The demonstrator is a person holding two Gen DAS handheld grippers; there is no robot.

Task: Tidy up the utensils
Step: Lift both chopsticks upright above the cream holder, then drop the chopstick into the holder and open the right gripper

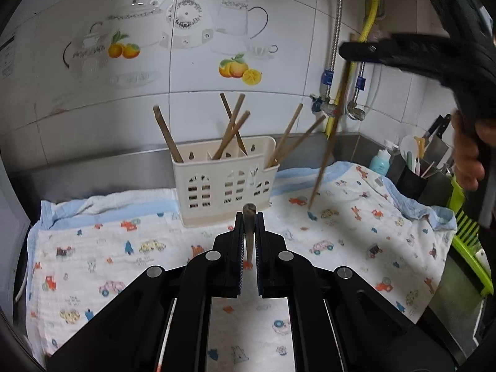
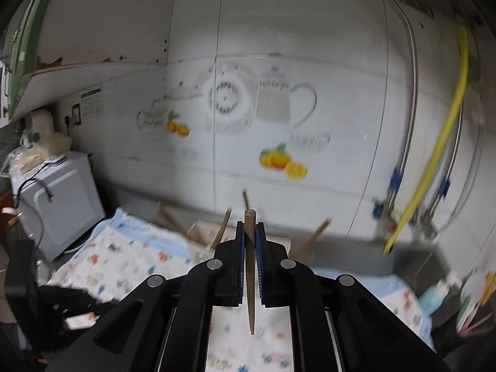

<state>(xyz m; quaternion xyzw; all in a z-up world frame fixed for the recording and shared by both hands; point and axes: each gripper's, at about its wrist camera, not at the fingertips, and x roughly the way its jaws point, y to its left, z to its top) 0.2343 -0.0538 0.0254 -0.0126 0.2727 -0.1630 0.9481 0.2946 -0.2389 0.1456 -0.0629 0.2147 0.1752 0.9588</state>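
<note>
Your left gripper (image 1: 249,217) pointed down over the printed white cloth (image 1: 93,248), jaws clamped on a brown wooden chopstick (image 1: 249,232). Just beyond stood the cream slotted plastic utensil holder (image 1: 223,186), already holding several chopsticks. To its right, your right gripper (image 2: 250,226) hung higher, tilted downward, gripping a second wooden chopstick (image 2: 250,279) clear of the cloth, your hand (image 1: 468,155) wrapped around its handle.
</note>
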